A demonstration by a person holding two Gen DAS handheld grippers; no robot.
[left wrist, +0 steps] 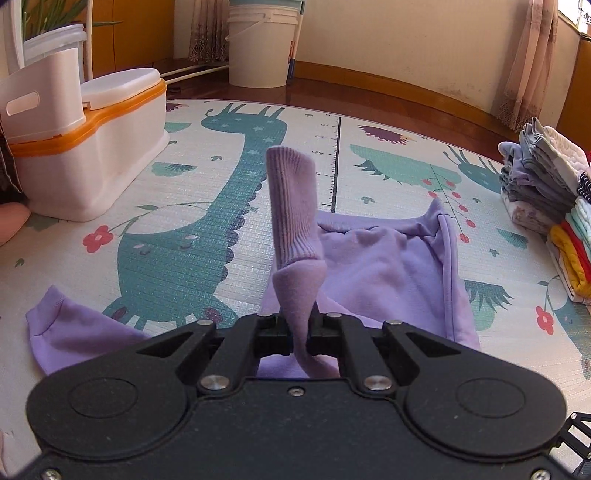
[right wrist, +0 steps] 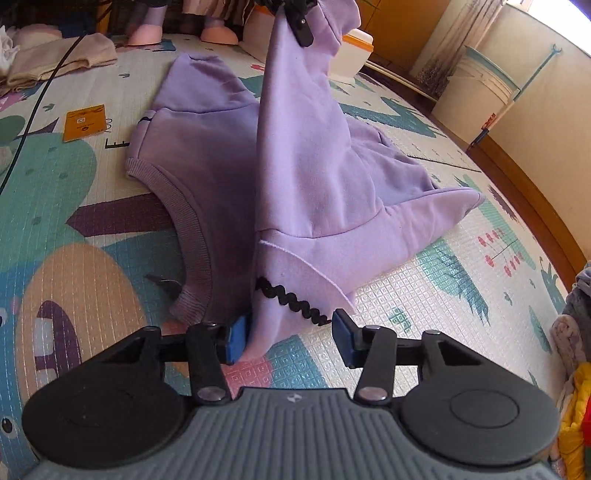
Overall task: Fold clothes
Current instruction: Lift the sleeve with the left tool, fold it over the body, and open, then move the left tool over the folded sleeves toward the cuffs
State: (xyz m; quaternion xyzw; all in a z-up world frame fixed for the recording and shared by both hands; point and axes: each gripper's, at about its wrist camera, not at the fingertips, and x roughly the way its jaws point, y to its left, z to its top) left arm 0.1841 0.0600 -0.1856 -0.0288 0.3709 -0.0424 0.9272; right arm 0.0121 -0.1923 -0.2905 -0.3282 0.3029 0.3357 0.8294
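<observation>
A lilac sweatshirt lies spread on the play mat, ribbed hem toward me. My left gripper is shut on one sleeve, and the sleeve's ribbed cuff stands up past the fingers. In the right wrist view that lifted sleeve hangs in a tall fold from the left gripper at the top edge. My right gripper is open low over the mat. A corner with black zigzag trim lies between its fingers, against the left blue pad. The other sleeve rests flat at the left.
A white and orange plastic box stands at the mat's left, a white bucket by the far wall. A stack of folded clothes sits at the right. An orange card, beige clothes and a black cable lie beyond the sweatshirt.
</observation>
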